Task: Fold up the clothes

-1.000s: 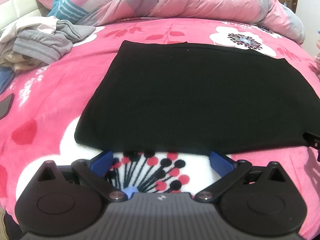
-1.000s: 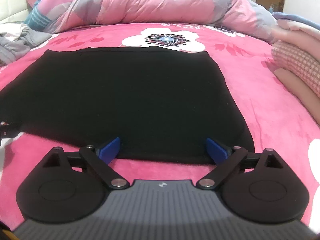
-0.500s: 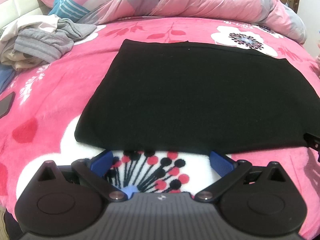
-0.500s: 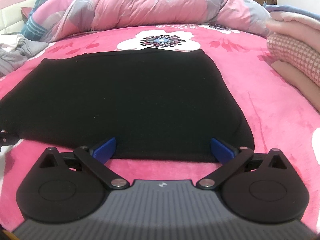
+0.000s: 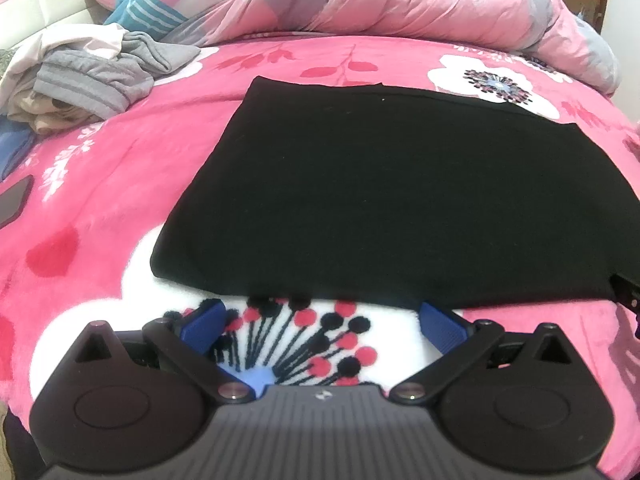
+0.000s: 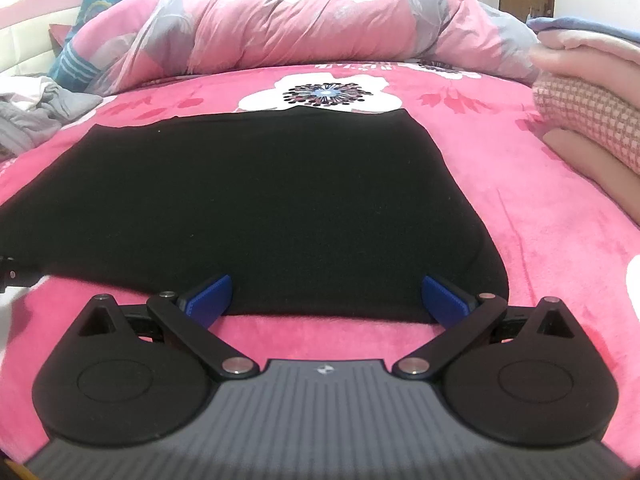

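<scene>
A black garment (image 5: 384, 192) lies flat as a wide rectangle on the pink flowered blanket (image 5: 120, 184). My left gripper (image 5: 320, 322) stands open just short of the garment's near edge, toward its left corner, with only blanket between the blue pads (image 5: 202, 322). In the right wrist view the same black garment (image 6: 260, 208) fills the middle. My right gripper (image 6: 326, 298) is open at the near edge by the right corner, its blue fingertips (image 6: 444, 296) over the hem. Nothing is gripped.
A heap of grey and beige clothes (image 5: 84, 80) lies at the far left. A rolled pink duvet (image 5: 380, 0) runs along the back of the bed. Folded pink and checked bedding (image 6: 592, 120) is stacked at the right. A dark flat object (image 5: 14, 202) rests at the left edge.
The right gripper has dropped lower and moved slightly forward, so its fingertips now overlap the garment's near hem. The left gripper has barely moved. The garment lies as before.
</scene>
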Available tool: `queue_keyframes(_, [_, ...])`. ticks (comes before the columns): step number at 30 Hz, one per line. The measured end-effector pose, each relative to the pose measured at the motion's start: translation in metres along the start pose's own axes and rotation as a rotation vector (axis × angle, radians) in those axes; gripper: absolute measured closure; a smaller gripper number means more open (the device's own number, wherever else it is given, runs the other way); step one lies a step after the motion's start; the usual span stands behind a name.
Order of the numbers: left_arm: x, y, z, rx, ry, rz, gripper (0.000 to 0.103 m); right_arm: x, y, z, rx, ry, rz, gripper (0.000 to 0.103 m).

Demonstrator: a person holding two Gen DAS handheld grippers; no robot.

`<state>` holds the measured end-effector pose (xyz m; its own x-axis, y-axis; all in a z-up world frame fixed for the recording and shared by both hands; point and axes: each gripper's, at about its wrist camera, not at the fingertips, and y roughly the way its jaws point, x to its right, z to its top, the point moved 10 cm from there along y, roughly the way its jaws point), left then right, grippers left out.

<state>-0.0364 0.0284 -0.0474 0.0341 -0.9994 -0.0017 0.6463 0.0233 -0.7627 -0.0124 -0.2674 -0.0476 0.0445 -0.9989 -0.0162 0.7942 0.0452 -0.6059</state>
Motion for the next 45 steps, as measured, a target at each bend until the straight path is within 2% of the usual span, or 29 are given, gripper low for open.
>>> queue_keyframes(7, [-0.001, -0.005, -0.003, 0.041, 0.017, -0.038, 0.000, 0.002, -0.003, -0.002, 0.010, -0.007, 0.041, 0.001])
queue_keyframes(10, [-0.008, -0.015, -0.001, 0.062, -0.021, -0.108, 0.000, 0.003, -0.006, 0.000, 0.003, -0.022, 0.036, 0.001])
queue_keyframes(13, [-0.015, -0.030, 0.007, 0.147, -0.067, -0.186, 0.000, 0.006, -0.017, 0.006, 0.041, 0.004, 0.014, 0.001])
queue_keyframes(15, [-0.016, -0.035, 0.013, 0.195, -0.071, -0.205, 0.000, 0.006, -0.024, 0.013, 0.084, 0.014, 0.018, 0.001])
queue_keyframes(18, [-0.012, -0.032, 0.024, 0.223, -0.059, -0.215, 0.001, 0.001, -0.024, 0.021, 0.111, 0.004, 0.027, 0.002])
queue_keyframes(20, [-0.012, -0.025, 0.029, 0.230, -0.052, -0.205, 0.003, -0.003, -0.022, 0.027, 0.119, -0.007, 0.030, 0.003])
queue_keyframes(21, [-0.016, -0.018, 0.029, 0.211, -0.059, -0.192, 0.008, -0.004, -0.020, 0.029, 0.121, -0.012, 0.035, 0.004])
queue_keyframes(22, [-0.021, -0.010, 0.028, 0.186, -0.070, -0.177, 0.017, -0.005, -0.018, 0.031, 0.122, -0.017, 0.040, 0.006])
queue_keyframes(23, [-0.028, -0.002, 0.026, 0.154, -0.089, -0.162, 0.024, -0.002, -0.015, 0.030, 0.107, -0.007, 0.044, 0.009])
queue_keyframes(24, [-0.038, 0.003, 0.024, 0.138, -0.115, -0.152, 0.036, 0.002, -0.011, 0.029, 0.092, 0.002, 0.047, 0.016])
queue_keyframes(25, [-0.047, 0.002, 0.024, 0.142, -0.141, -0.157, 0.040, 0.005, -0.007, 0.028, 0.076, 0.011, 0.050, 0.020])
queue_keyframes(27, [-0.065, -0.004, 0.025, 0.160, -0.193, -0.177, 0.041, 0.026, -0.002, 0.020, 0.037, 0.053, 0.036, 0.042])
queue_keyframes(28, [-0.075, -0.006, 0.025, 0.167, -0.215, -0.184, 0.045, 0.038, -0.002, 0.018, 0.027, 0.078, 0.033, 0.044])
queue_keyframes(30, [-0.094, -0.009, 0.025, 0.176, -0.256, -0.178, 0.048, 0.063, -0.005, 0.014, 0.015, 0.132, 0.016, 0.060])
queue_keyframes(31, [-0.103, -0.010, 0.024, 0.175, -0.278, -0.159, 0.043, 0.076, -0.008, 0.014, 0.012, 0.162, 0.001, 0.063])
queue_keyframes(35, [-0.126, -0.015, 0.027, 0.182, -0.357, -0.181, 0.042, 0.115, -0.021, 0.013, 0.012, 0.273, -0.104, 0.063])
queue_keyframes(36, [-0.129, -0.017, 0.029, 0.184, -0.367, -0.182, 0.039, 0.124, -0.024, 0.013, 0.012, 0.300, -0.130, 0.064])
queue_keyframes(39, [-0.139, -0.022, 0.035, 0.190, -0.400, -0.187, 0.034, 0.096, -0.039, 0.029, 0.094, 0.188, -0.106, 0.064])
queue_keyframes(42, [-0.151, -0.024, 0.039, 0.182, -0.467, -0.216, 0.034, 0.034, -0.052, 0.047, 0.170, 0.037, 0.018, 0.062])
queue_keyframes(45, [-0.161, -0.026, 0.038, 0.172, -0.515, -0.227, 0.034, -0.047, -0.072, 0.050, 0.221, -0.178, 0.170, 0.062])
